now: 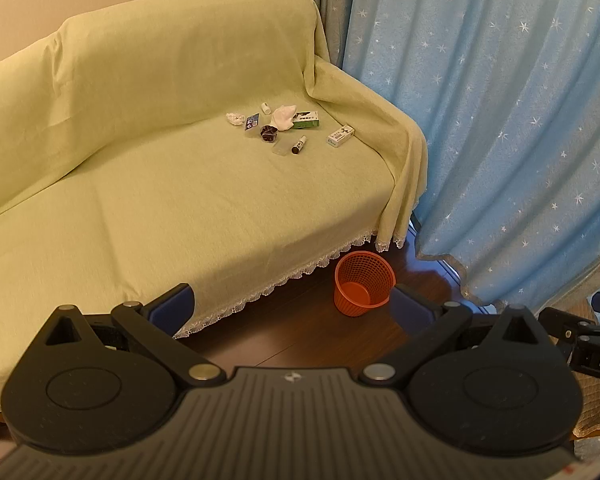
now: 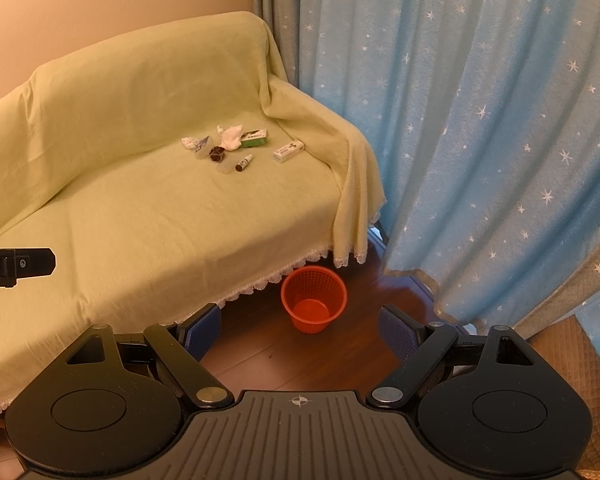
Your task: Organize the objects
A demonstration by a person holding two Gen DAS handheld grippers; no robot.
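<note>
Small items lie clustered on the sofa seat (image 1: 180, 200) near its right arm: a white box (image 1: 340, 135) (image 2: 288, 151), a green box (image 1: 306, 119) (image 2: 254, 137), a white cloth (image 1: 283, 117) (image 2: 232, 136), a dark scrunchie (image 1: 268, 133) (image 2: 217, 153), a small bottle (image 1: 299, 145) (image 2: 243, 163), a blue card (image 1: 251, 121) and crumpled tissue (image 1: 235, 117). An orange mesh bin (image 1: 363, 288) (image 2: 314, 298) stands on the floor by the sofa. My left gripper (image 1: 292, 308) and right gripper (image 2: 300, 330) are both open, empty, far from the items.
A light green cover drapes the sofa (image 2: 140, 220), with a lace hem near the dark wood floor (image 2: 268, 356). Blue star-patterned curtains (image 1: 500, 120) hang at the right. A quilted brown cushion (image 2: 572, 360) sits at the lower right.
</note>
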